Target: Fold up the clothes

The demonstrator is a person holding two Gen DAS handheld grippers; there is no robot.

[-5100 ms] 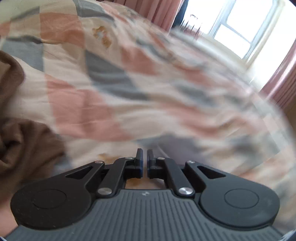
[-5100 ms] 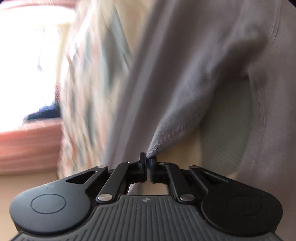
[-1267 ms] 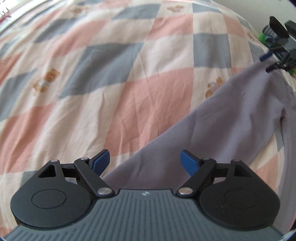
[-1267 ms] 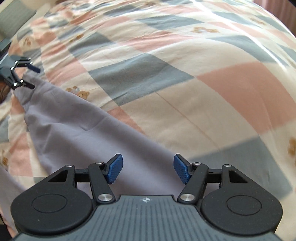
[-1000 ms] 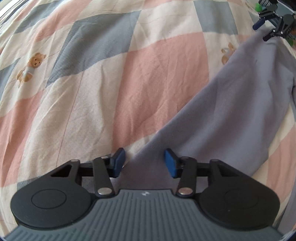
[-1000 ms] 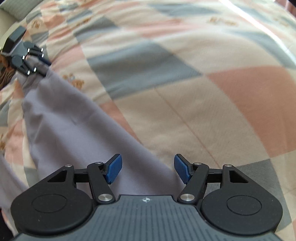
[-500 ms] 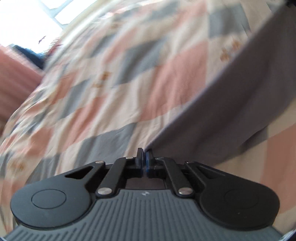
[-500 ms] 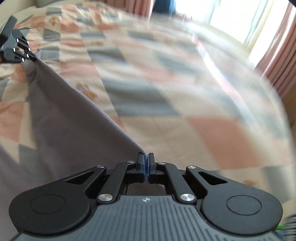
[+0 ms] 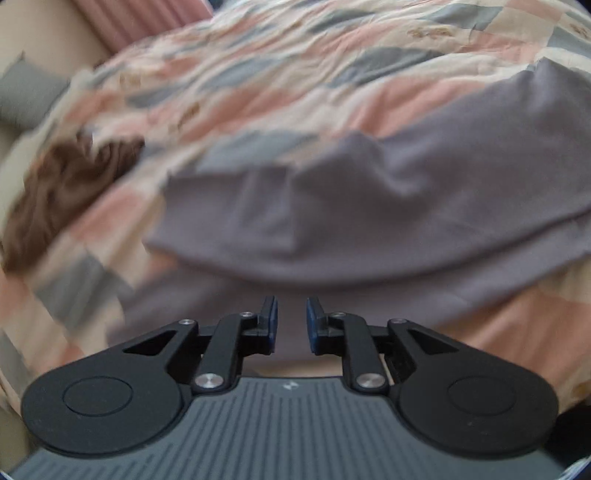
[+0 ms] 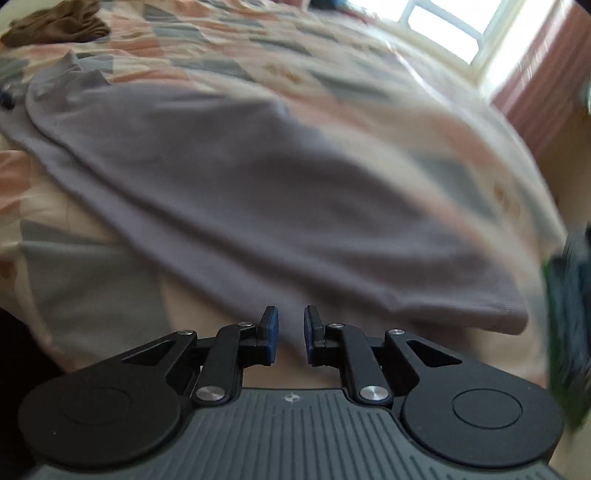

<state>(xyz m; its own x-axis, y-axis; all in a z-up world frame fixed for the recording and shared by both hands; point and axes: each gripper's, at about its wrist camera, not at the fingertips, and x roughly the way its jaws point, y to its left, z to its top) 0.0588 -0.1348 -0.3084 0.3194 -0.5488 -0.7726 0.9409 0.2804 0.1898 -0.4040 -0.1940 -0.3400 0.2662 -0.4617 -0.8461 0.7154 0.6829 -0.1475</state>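
A grey-lilac garment [image 9: 388,206] lies folded over itself on the checked bed cover [image 9: 258,85]; its top layer ends in a curved edge just ahead of my left gripper [image 9: 291,321]. That gripper is open, with nothing between its blue pads. In the right wrist view the same garment [image 10: 258,192] stretches from the far left to the near right. My right gripper [image 10: 290,334] is open just short of its near edge and holds nothing. Both views are blurred.
A crumpled brown garment [image 9: 62,188] lies on the cover at the left, and shows again [image 10: 55,24] at the top left of the right wrist view. A window [image 10: 461,26] and pink curtain [image 10: 546,99] are beyond the bed. Something dark green [image 10: 569,314] is at the right edge.
Half a second ago both grippers were shut on the garment's edge, holding it stretched and lifted. Now both are open, drawn back, and the garment lies folded on the bed.
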